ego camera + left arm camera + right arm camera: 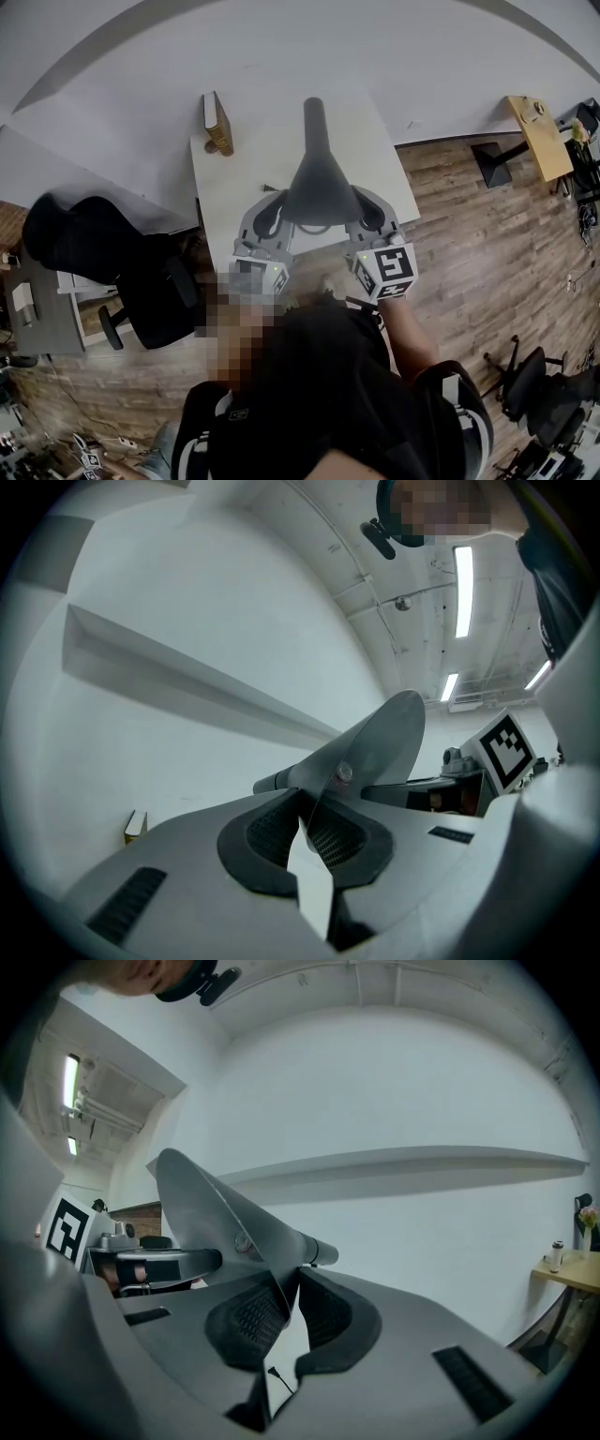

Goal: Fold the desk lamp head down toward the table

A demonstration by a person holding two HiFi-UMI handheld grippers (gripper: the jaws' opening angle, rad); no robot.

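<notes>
Dark grey lamp head (319, 183), flaring from narrow neck to wide cone above white tabletop (234, 187). Pinched at its rim by left claw (277, 217) and right claw (361, 217), on opposite sides.

In the head view, the lamp head (319, 183) hides the tips of the left tongs (314, 813) and right tongs (286, 1288). The item (217, 124) at the table (375, 141) corner is too small to identify.

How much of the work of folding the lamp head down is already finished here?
Done: the left tongs and the right tongs are each shut on the rim of the lamp head, one per side. In hand: the two-sided hold. Left: the head looks raised above the table, so the fold down seems unfinished.
</notes>
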